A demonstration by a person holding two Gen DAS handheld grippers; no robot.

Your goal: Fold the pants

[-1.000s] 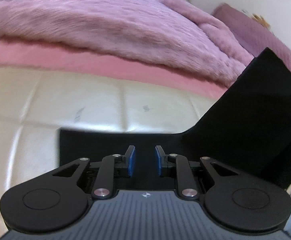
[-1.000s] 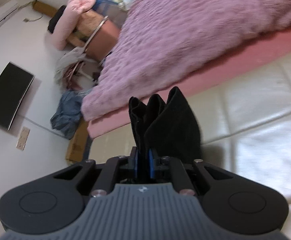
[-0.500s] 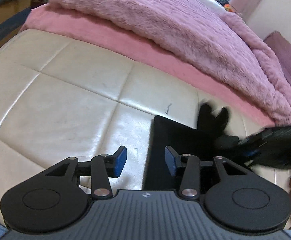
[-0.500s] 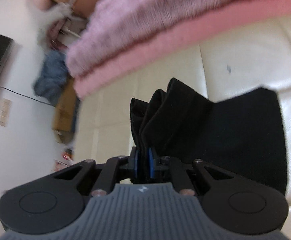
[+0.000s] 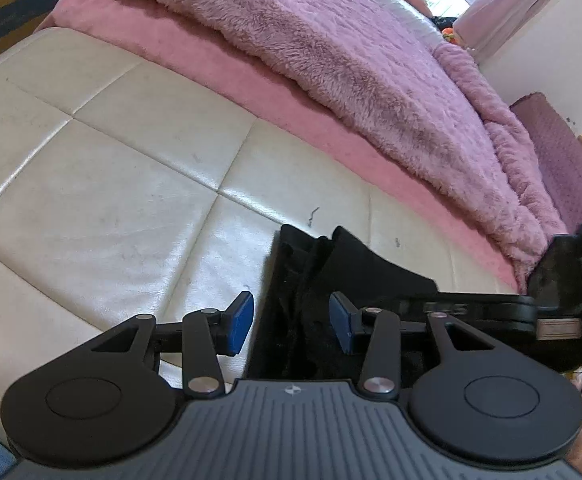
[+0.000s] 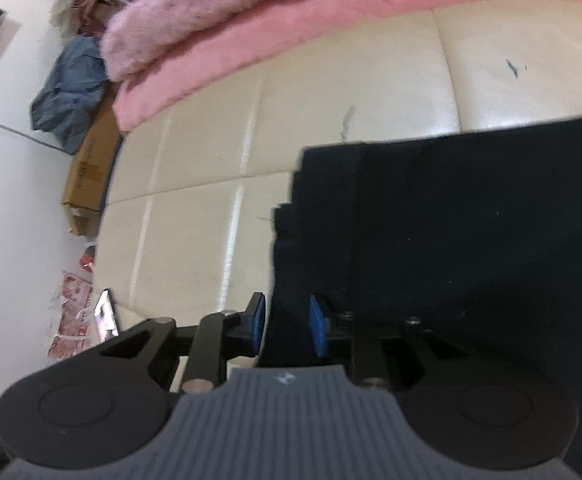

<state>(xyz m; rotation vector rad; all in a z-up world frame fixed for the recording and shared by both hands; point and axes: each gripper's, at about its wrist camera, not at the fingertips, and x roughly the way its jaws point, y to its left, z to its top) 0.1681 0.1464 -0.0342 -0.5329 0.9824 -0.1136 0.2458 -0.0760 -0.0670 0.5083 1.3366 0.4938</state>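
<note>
The black pants [image 6: 471, 220] lie folded on the cream quilted cushion [image 6: 211, 160], with stacked layers showing at their left edge. My right gripper [image 6: 287, 324] is low over that edge. Its jaws are opening, and a fold of black cloth stands loose between the blue pads [image 6: 317, 326]. In the left wrist view the pants [image 5: 323, 280] lie just ahead, with my left gripper [image 5: 291, 322] open above their left border; nothing is held. The right gripper's body [image 5: 551, 308] reaches in from the right over the cloth.
A fuzzy purple blanket [image 5: 331, 52] on a pink sheet [image 5: 211, 60] borders the cushion's far side. Past the cushion's left end are a cardboard box [image 6: 89, 168], a blue garment [image 6: 67, 92] and papers [image 6: 71, 312] on the floor.
The right gripper came down with the pants' bunched end onto the rest of the pants, and its jaws have parted. The left gripper opened wider and slid to the pants' left edge.
</note>
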